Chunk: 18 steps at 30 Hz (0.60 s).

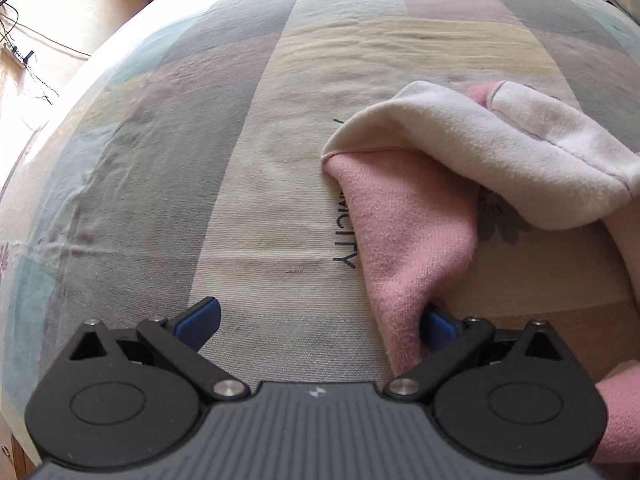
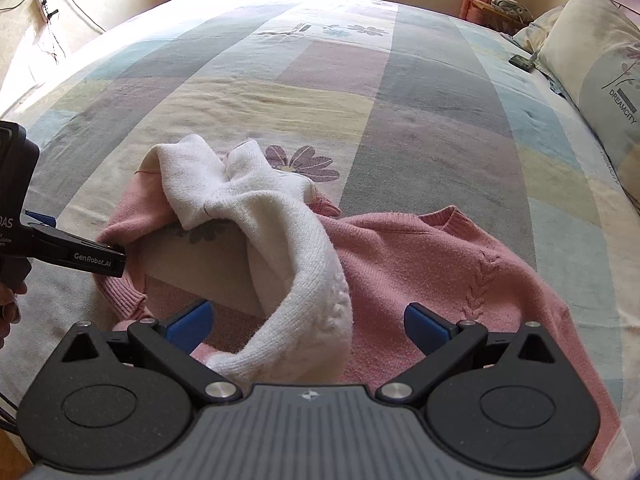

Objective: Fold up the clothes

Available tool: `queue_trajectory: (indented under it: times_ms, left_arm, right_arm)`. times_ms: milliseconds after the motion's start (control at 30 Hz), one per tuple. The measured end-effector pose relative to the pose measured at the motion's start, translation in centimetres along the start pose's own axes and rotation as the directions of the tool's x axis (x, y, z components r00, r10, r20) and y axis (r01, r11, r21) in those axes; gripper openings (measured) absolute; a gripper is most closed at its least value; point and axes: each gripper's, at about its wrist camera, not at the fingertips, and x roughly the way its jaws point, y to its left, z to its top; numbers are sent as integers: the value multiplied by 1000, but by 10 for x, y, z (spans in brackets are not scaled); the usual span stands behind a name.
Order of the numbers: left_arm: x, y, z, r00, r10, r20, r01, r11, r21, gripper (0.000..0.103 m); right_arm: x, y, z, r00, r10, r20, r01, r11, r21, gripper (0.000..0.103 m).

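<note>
A pink knitted sweater (image 2: 440, 276) with a white sleeve (image 2: 280, 224) lies crumpled on the bed, neck pointing away. My right gripper (image 2: 308, 326) is open just above its near edge, and the white sleeve runs down between the two blue pads. My left gripper (image 1: 320, 324) is also open; a fold of the pink sweater (image 1: 404, 240) rests against the inner side of its right pad, while the white sleeve (image 1: 520, 156) bunches up beyond. In the right wrist view one of the left gripper's fingers (image 2: 92, 258) touches the sweater's left edge.
The bed (image 2: 420, 100) is covered by a pastel patchwork sheet with flower prints. A pillow (image 2: 600, 80) and a small dark object (image 2: 522, 61) lie at the far right. Cables hang on the wall (image 2: 48, 12) at left. A hand (image 2: 8, 308) shows at the left edge.
</note>
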Motion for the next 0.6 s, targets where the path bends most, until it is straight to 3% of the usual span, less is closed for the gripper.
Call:
queue_trajectory:
  times_ms: [100, 167, 233, 333, 433, 600]
  left_arm:
    - [0, -22, -1, 997, -6, 76, -5, 988, 154, 97]
    - [0, -38, -3, 993, -9, 118, -21, 967, 253, 79]
    - [-1, -42, -4, 991, -36, 128, 0, 963, 269, 51]
    - [-2, -35, -5, 992, -58, 110, 31, 971, 239, 23]
    - [-6, -16, -5, 993, -55, 101, 33, 978, 205, 16]
    - [-18, 35, -3, 989, 59, 134, -89, 970, 226, 15]
  right_arm:
    - [2, 1, 0, 1000, 5, -6, -5, 1000, -1, 103]
    - [2, 3, 0, 1000, 9, -9, -9, 1000, -7, 103]
    - [1, 4, 1, 1000, 13, -10, -13, 1000, -16, 103]
    - [1, 5, 3, 1000, 10, -10, -11, 1000, -22, 103]
    - [1, 6, 4, 1000, 13, -11, -14, 1000, -17, 103]
    - [-2, 12, 7, 1000, 18, 2, -18, 999, -34, 103]
